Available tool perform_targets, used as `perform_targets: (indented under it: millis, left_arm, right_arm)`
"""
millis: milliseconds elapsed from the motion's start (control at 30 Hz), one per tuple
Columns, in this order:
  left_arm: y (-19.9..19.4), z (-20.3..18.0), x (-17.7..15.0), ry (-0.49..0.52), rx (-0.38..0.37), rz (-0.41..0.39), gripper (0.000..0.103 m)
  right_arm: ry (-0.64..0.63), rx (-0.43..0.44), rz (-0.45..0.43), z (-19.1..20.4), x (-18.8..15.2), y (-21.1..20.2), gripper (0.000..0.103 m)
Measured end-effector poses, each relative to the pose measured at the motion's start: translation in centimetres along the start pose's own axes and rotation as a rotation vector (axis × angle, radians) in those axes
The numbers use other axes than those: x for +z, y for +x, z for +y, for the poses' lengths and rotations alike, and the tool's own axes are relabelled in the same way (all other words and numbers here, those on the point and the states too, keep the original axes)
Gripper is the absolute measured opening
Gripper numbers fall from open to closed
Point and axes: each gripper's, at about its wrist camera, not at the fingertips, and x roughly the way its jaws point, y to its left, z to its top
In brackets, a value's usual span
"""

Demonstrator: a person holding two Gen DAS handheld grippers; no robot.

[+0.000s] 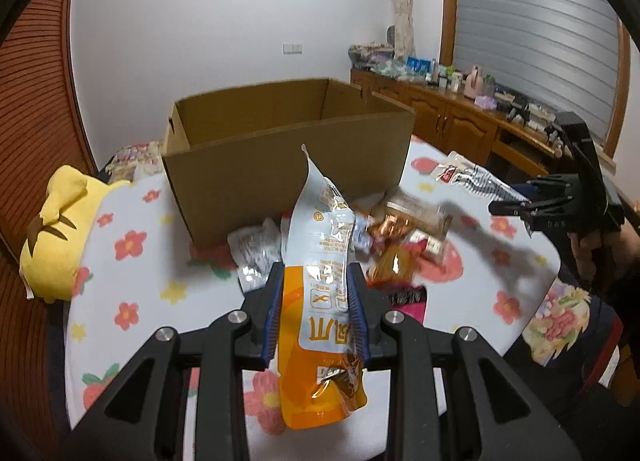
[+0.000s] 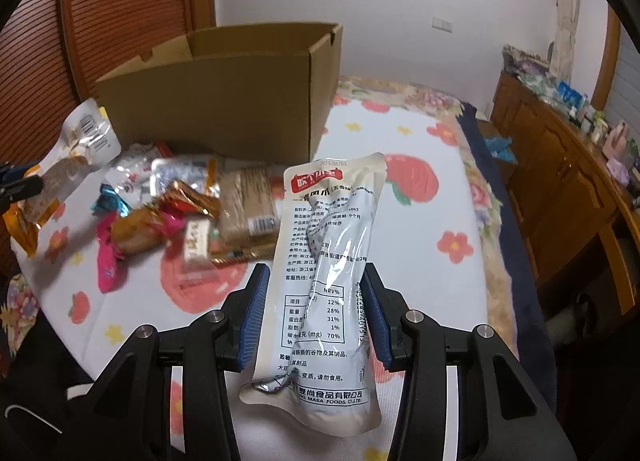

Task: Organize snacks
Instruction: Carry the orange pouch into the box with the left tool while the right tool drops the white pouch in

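Above the flowered bed (image 2: 420, 197), both hands carry loads: left hand-held gripper (image 1: 316, 309) is clamped on an orange pouch (image 1: 320, 325), right hand-held gripper (image 2: 316, 317) on a white pouch (image 2: 324, 281). Cardboard box (image 1: 280, 149) stands open at the far side, loose snacks (image 2: 172, 217) just near of it. Step in hand: transport. Next, I judge: lift each pouch over the rim, then release.

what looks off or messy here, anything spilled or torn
Nothing looks spilled or torn. The loose snacks lie jumbled beside the cardboard box rather than in it.
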Motion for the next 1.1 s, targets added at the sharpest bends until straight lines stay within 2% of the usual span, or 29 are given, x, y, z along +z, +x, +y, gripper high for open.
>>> perform_targets:
  millis: [267,567,767,1100]
  left_arm:
    - [-0.1,0.7,3.3,-0.004,0.016,-0.049,0.028]
    - [0.6,2.6,7.3,-0.020,0.066,-0.094,0.028]
    - [1.9,4.8,9.4,-0.052,0.102,-0.101,0.028]
    - [5.0,7.3,12.1,-0.063,0.127,-0.065,0.028]
  right_arm:
    - [-0.026,0.019,-0.072,1.3,2.4,-2.3,0.046]
    - [-0.055,0.054,-0.136,2.8,7.4,-2.7,0.046]
    - [-0.071,0.081,-0.144,4.1,11.1,-1.3,0.046]
    - [-0.072,0.088,-0.066,4.8,16.8,4.5,0.046]
